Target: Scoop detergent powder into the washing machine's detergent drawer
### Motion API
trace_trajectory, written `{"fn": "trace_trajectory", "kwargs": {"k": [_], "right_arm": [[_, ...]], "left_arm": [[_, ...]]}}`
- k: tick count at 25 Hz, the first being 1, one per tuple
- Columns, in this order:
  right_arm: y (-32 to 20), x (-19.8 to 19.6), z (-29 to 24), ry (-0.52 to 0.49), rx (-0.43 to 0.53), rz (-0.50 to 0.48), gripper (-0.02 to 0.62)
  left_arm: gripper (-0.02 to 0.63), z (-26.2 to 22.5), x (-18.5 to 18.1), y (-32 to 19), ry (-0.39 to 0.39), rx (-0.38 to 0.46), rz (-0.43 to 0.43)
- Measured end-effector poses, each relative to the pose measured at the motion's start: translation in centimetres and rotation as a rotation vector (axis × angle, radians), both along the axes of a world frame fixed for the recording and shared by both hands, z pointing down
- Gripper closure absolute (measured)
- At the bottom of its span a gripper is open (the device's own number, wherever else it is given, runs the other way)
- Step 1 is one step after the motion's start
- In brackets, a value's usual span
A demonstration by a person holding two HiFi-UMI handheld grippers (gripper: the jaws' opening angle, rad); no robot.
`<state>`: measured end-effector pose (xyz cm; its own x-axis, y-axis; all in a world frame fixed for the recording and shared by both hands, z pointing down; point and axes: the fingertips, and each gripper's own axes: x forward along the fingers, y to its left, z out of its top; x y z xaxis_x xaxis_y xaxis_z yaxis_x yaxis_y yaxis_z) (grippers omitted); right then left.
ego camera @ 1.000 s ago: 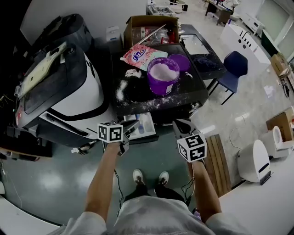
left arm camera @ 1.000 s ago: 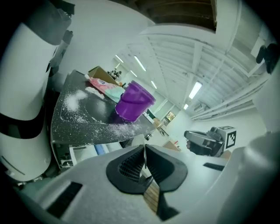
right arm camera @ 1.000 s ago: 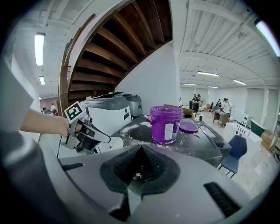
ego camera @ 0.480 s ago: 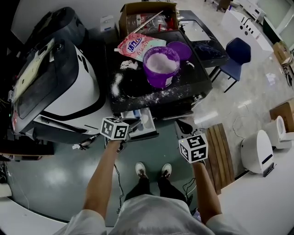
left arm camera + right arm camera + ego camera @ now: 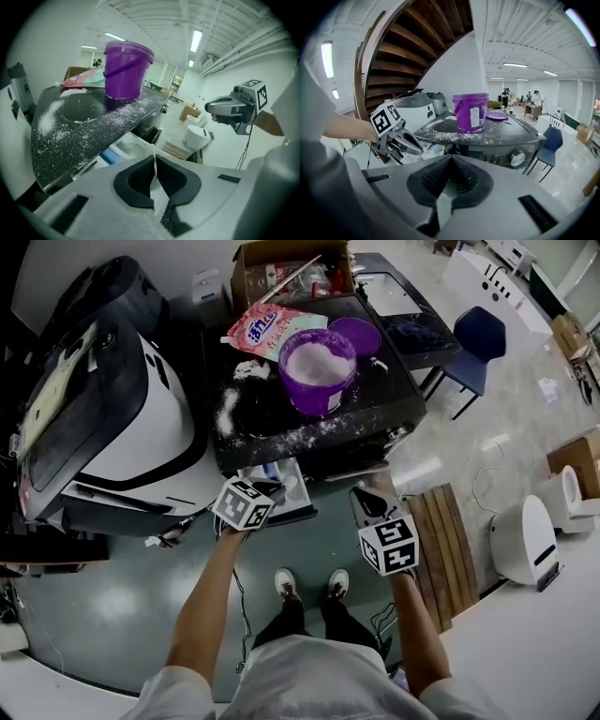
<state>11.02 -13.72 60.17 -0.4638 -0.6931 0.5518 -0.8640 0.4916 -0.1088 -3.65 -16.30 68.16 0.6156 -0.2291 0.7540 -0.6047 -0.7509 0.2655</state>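
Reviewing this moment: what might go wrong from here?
1. The open purple bucket stands nearly full on the washing machine's top, where spilled powder lies scattered; a clumsy dip could scatter more.
2. The left gripper, jaws together, hovers beside the pulled-out detergent drawer and might knock it.

Spotted so far: one purple bucket [image 5: 317, 371], one purple lid [image 5: 356, 335], one pink detergent bag [image 5: 272, 327], one cardboard box [image 5: 286, 263], one blue chair [image 5: 476, 338], one detergent drawer [image 5: 298, 486].

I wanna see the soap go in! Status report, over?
Left gripper, right gripper shut, empty. Drawer open. Purple bucket of powder on washer top, not held. Nothing blocking.
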Motion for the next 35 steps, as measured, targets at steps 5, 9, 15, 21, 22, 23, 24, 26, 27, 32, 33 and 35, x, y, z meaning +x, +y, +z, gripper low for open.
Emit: {"fn": "trace_trajectory", "kwargs": {"k": [5,9,15,21,22,23,24,26,27,32,33,35], "right_arm": [[0.2,0.0,0.0,0.007,0.003,-0.005,0.589],[0.4,0.3,0.1,0.007,0.001,0.004,0.589],[0.7,0.8,0.2,0.009,-0.001,0.014,0.589],[1.6,1.6,0.2,0.006,-0.008,0.039,0.589],[1.7,1.8,0.2,0.006,-0.008,0.042,0.589],[1.8,1.9,0.2,0.006,-0.008,0.044,0.589],[1.9,2.0,0.2,0.006,-0.008,0.046,0.589],[2.2,2.2,0.1,0.005,-0.005,0.046,0.589],[2.4,2.2,0.1,0.004,-0.003,0.045,0.589],[3.1,2.6,0.0,0.007,0.002,0.044,0.589],[3.2,2.6,0.0,0.007,0.002,0.044,0.589],[3.4,2.5,0.0,0.005,0.003,0.042,0.589]], "left_arm": [[0.591,0.3,0.3,0.1,-0.103,0.108,0.086],[0.591,0.6,0.5,0.4,-0.195,0.192,0.176],[0.591,1.0,0.8,0.7,-0.244,0.234,0.207],[0.591,0.9,1.0,1.1,-0.341,0.325,0.290],[0.591,0.9,1.0,1.1,-0.358,0.340,0.302],[0.591,0.9,1.1,1.2,-0.374,0.356,0.313],[0.591,0.9,1.1,1.2,-0.389,0.373,0.323],[0.591,0.9,1.1,1.3,-0.424,0.412,0.345],[0.591,0.8,1.1,1.4,-0.445,0.437,0.359],[0.591,0.5,0.9,1.6,-0.510,0.520,0.398],[0.591,0.3,0.9,1.5,-0.509,0.535,0.394],[0.591,-0.3,1.1,1.5,-0.503,0.573,0.386]]}}
